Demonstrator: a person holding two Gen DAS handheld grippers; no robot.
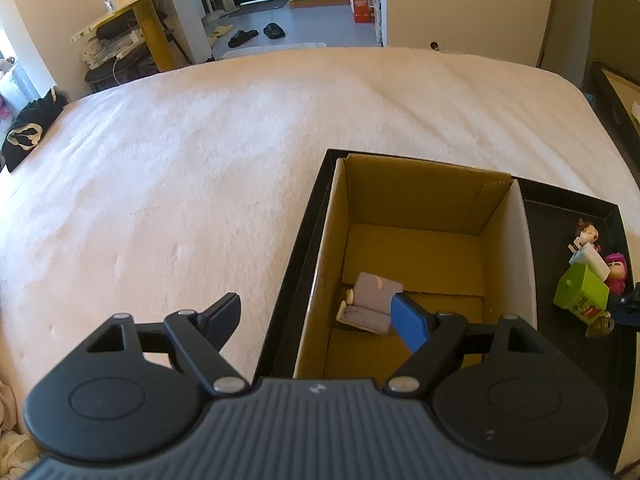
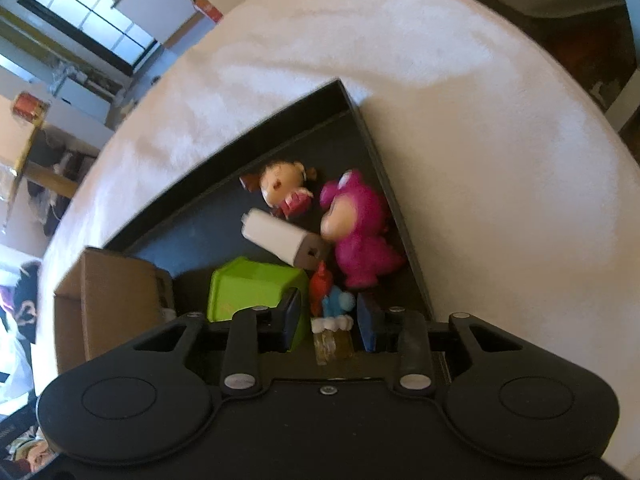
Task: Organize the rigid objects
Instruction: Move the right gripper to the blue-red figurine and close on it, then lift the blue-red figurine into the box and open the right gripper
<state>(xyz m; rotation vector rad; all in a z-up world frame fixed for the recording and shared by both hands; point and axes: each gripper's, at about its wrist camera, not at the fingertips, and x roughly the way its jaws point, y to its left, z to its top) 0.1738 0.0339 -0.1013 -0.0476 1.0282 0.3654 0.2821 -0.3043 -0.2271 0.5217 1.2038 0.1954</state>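
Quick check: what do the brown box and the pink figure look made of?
Brown box: corrugated cardboard, matte, with visible fold creases and raw flap edges. Pink figure: probably moulded plastic or vinyl, smooth with a slight sheen; blur leaves it uncertain.

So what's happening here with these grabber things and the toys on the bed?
A person is sorting small toys with two handheld grippers. The right gripper is low in the black tray, its jaws either side of a small red-and-blue figurine on a clear base; whether they press it isn't clear. The left gripper hangs open over the brown cardboard box, where a grey toy sofa lies.
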